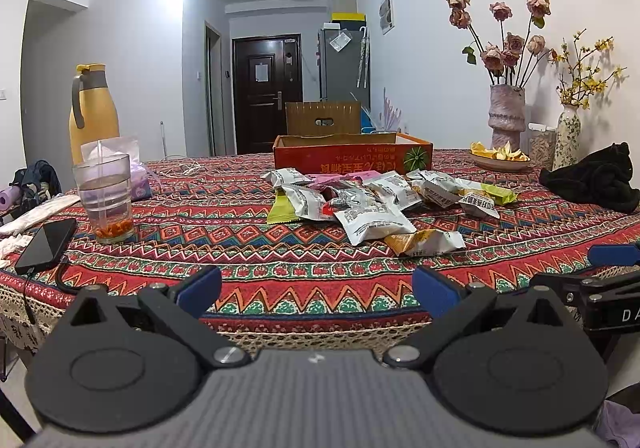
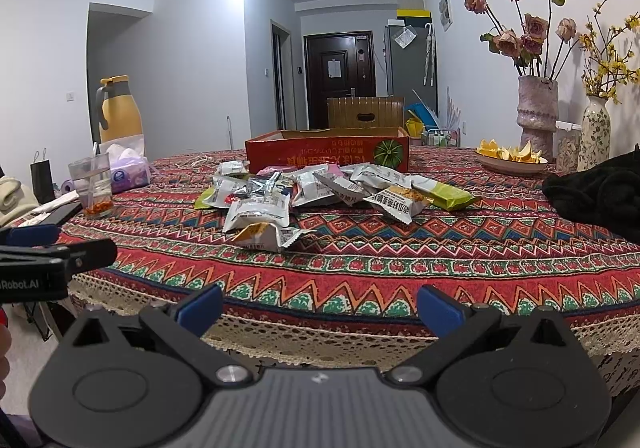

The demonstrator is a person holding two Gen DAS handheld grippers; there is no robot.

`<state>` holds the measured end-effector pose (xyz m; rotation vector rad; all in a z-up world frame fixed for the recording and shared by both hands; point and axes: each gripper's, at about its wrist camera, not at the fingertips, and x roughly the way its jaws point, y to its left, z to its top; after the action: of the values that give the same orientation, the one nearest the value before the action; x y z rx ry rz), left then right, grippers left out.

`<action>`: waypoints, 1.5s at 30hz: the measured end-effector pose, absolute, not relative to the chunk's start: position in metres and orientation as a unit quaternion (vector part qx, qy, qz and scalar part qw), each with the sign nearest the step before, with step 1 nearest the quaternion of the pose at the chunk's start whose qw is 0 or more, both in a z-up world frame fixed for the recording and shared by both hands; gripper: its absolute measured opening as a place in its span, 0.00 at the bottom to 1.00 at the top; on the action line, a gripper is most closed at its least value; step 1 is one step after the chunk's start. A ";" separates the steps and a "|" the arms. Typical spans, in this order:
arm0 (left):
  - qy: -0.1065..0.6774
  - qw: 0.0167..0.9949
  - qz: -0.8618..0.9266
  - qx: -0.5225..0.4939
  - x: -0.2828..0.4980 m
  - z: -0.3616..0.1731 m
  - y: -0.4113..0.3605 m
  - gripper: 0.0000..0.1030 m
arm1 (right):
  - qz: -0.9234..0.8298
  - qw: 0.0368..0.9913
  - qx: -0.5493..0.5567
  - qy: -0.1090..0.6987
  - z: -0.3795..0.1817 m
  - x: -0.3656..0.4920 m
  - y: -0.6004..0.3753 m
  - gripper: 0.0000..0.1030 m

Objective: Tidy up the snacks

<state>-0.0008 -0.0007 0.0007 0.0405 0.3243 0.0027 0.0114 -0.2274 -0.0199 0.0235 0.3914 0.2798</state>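
Light, crinkly, slippery snack packets [image 1: 372,203] heaped on desk [image 1: 240,264] before red box [image 1: 352,157]; best pinched at sealed edges. Left gripper [image 1: 316,286] and right gripper [image 2: 318,306] both released, empty.

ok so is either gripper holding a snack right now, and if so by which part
Nothing is held. The left gripper and the right gripper are both open over the table edge, short of the snack packets.
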 end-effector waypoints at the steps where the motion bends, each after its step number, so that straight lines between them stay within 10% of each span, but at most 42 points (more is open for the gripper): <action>1: 0.161 0.987 0.001 0.020 -0.001 0.001 -0.001 1.00 | 0.139 0.971 0.012 0.194 -0.020 0.011 -0.227 1.00; 45: 0.213 0.977 0.029 -0.007 0.106 0.002 0.029 1.00 | 0.173 0.957 -0.049 0.230 -0.021 0.117 -0.192 1.00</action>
<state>0.1058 0.0288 0.0015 -0.0138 0.4299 0.0583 0.1167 -0.1918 -0.0208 -0.0991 0.4658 0.3506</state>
